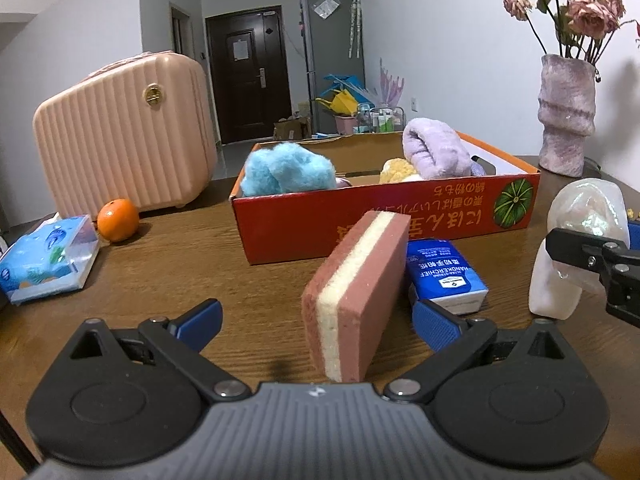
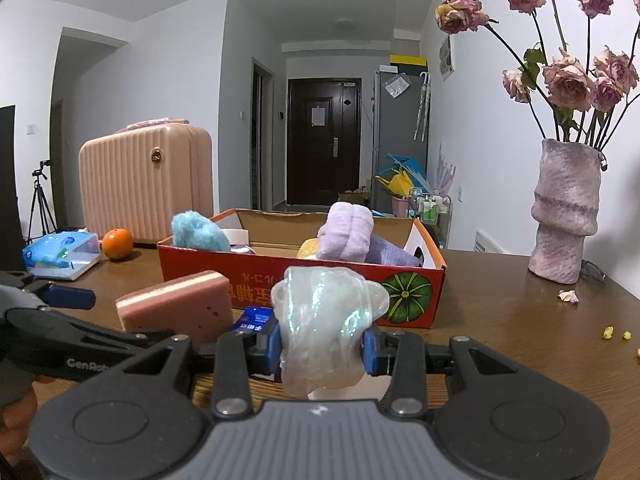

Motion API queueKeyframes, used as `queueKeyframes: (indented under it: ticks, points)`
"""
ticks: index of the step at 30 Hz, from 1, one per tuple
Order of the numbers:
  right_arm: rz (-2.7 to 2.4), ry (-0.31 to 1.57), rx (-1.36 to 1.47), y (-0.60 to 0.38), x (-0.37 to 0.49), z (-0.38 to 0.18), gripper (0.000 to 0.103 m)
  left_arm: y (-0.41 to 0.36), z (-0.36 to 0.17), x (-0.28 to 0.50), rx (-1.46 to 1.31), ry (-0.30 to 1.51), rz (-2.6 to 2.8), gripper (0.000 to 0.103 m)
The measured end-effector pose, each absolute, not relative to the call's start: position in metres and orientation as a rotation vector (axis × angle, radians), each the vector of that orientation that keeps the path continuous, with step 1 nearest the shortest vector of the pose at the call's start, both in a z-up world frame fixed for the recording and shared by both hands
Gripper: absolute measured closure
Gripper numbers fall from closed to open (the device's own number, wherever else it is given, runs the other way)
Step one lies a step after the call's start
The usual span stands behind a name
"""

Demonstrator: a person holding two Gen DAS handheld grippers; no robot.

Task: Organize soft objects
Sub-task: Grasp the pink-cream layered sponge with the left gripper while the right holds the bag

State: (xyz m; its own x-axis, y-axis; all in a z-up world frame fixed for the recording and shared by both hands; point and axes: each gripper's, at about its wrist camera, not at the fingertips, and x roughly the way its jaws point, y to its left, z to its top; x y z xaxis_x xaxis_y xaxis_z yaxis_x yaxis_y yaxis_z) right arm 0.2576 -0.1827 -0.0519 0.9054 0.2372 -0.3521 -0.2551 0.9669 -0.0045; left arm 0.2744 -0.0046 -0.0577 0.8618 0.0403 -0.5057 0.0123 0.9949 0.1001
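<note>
- Left gripper wide open, low over the surface; sponge stands on edge between its fingers, pads not touching it.
- Right gripper clamped narrow on an iridescent bag, held up in front of the box.
- Box holds blue fluff, purple towel, a yellow item.
- Tissue pack lies just beside the sponge, near the box front.
- Orange, tissue box, pink case to the left; vase far right.
</note>
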Motion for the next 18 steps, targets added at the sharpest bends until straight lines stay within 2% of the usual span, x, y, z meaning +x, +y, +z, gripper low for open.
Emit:
queueKeyframes:
  ticks: [6,9,15,17,18]
  points:
    - [0.238,0.365,-0.053,-0.180,0.264,-0.055,0.066,-0.006,-0.064,0.292,0.116,0.551,-0.020,0.000]
    - [0.230,0.365,-0.056,-0.179,0.267,-0.056,0.066,-0.008,-0.065,0.296,0.125,0.548,-0.044,0.005]
    - [0.224,0.362,-0.063,-0.175,0.272,-0.058,0.065,-0.010,-0.067,0.304,0.130,0.563,-0.091,0.024]
    - [0.223,0.362,-0.066,-0.174,0.274,-0.059,0.066,-0.010,-0.068,0.306,0.129,0.568,-0.106,0.033]
    - [0.223,0.361,-0.068,-0.174,0.274,-0.059,0.066,-0.011,-0.068,0.307,0.129,0.572,-0.116,0.043]
